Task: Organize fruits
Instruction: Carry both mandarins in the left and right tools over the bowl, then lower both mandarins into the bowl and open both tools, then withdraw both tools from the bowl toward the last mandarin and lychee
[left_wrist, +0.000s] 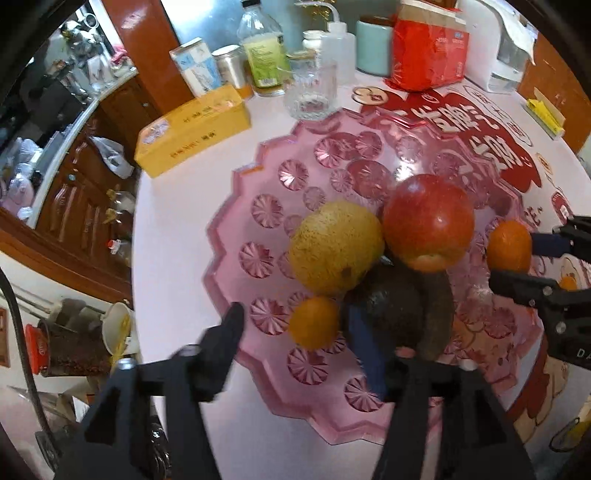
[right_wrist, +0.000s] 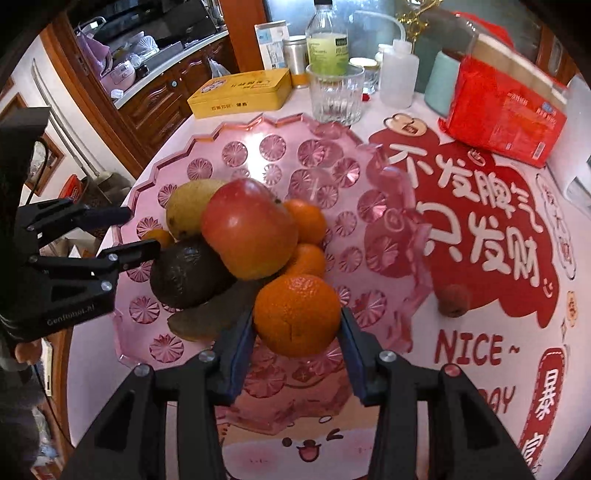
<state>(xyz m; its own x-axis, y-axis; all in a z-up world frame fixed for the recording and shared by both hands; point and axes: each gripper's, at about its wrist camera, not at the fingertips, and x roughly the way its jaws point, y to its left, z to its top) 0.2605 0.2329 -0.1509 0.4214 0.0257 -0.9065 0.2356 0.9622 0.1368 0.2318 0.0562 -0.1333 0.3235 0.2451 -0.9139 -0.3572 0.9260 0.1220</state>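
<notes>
Right wrist view gives me the widest read: the white table (right_wrist: 480, 387) with its red printed mat carries the pink scalloped tray (right_wrist: 258, 127), and the fruit is heaped toward the tray's near left part. Biggest in the heap is the red apple (right_wrist: 249, 229), resting on the others; the yellow-green pear (right_wrist: 186, 208) sits behind it to the left, the dark avocado (right_wrist: 183, 275) lies below the apple, and a brown kiwi (right_wrist: 207, 317) lies at the avocado's near side. Two small oranges (right_wrist: 306, 221) peek out to the right of the apple. My right gripper (right_wrist: 297, 325) is clamped on a larger orange (right_wrist: 297, 314), both pads pressed against its sides, over the tray's near part. My left gripper (left_wrist: 310, 321) stands released, jaws apart; one small orange (left_wrist: 314, 323) lies between its fingers and I see no pad pressing on it. A small reddish fruit (right_wrist: 453, 300) sits on the mat, off the tray to the right.
</notes>
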